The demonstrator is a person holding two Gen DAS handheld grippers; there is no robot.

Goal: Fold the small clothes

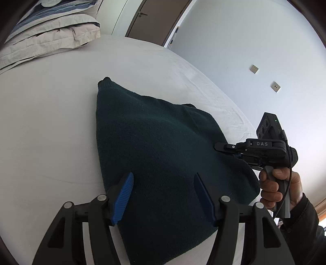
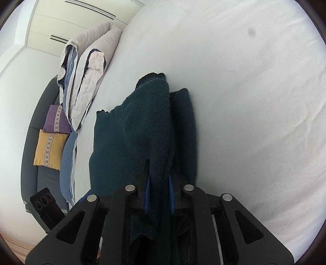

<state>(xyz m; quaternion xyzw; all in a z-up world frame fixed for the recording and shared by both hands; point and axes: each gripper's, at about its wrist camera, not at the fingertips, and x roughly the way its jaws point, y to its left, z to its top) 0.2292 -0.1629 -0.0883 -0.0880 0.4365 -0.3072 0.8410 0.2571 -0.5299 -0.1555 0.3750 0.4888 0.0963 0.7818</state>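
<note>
The left wrist camera sits just behind the left gripper (image 1: 163,195) and looks steeply down along its fingers, close over the dark green sweater (image 1: 154,155) on the bed (image 1: 51,122). It faces the bed's far edge, with the folded bedding (image 1: 53,30) at the far left corner and the door (image 1: 156,18) and wall behind. The right gripper (image 1: 219,147) shows from the side near the bed's right edge. The right wrist camera rides behind its own gripper (image 2: 159,181), tilted down and very near the same sweater (image 2: 142,130), facing the folded bedding (image 2: 85,81) and a sofa (image 2: 34,130) past the bed's left edge. Both views share the sweater, the bed sheet and the bedding.
</note>
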